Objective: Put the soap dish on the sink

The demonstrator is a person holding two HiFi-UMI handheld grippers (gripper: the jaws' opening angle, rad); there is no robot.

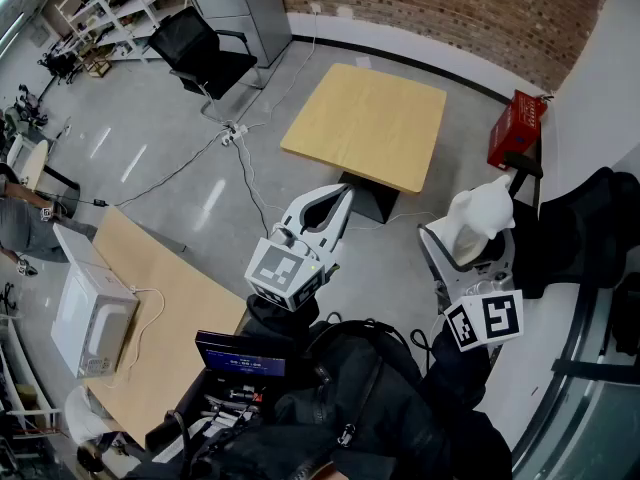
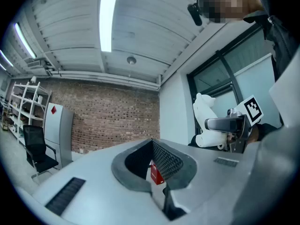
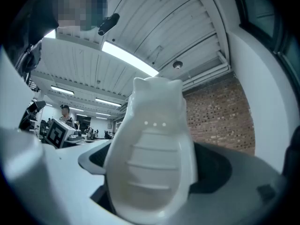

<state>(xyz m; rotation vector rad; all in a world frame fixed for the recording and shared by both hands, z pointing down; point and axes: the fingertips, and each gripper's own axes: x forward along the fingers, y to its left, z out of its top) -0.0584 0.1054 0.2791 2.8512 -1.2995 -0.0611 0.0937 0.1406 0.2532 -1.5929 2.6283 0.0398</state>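
1. My right gripper (image 1: 470, 240) has the white soap dish (image 3: 152, 158). The jaws are spread wide and clamped on its two sides. Its ribbed hollow faces my camera and its far end sticks out past the tips.
2. The dish is up in the air, clear of the grey floor (image 1: 180, 158) and near the red box (image 1: 515, 128).
3. My left gripper (image 1: 343, 194) hangs alongside, apart from the dish. Its jaws meet at the tips with nothing between them.
4. Ahead of the left jaws sits a square wooden surface (image 1: 365, 123). Further off there's a black chair (image 1: 200, 53).
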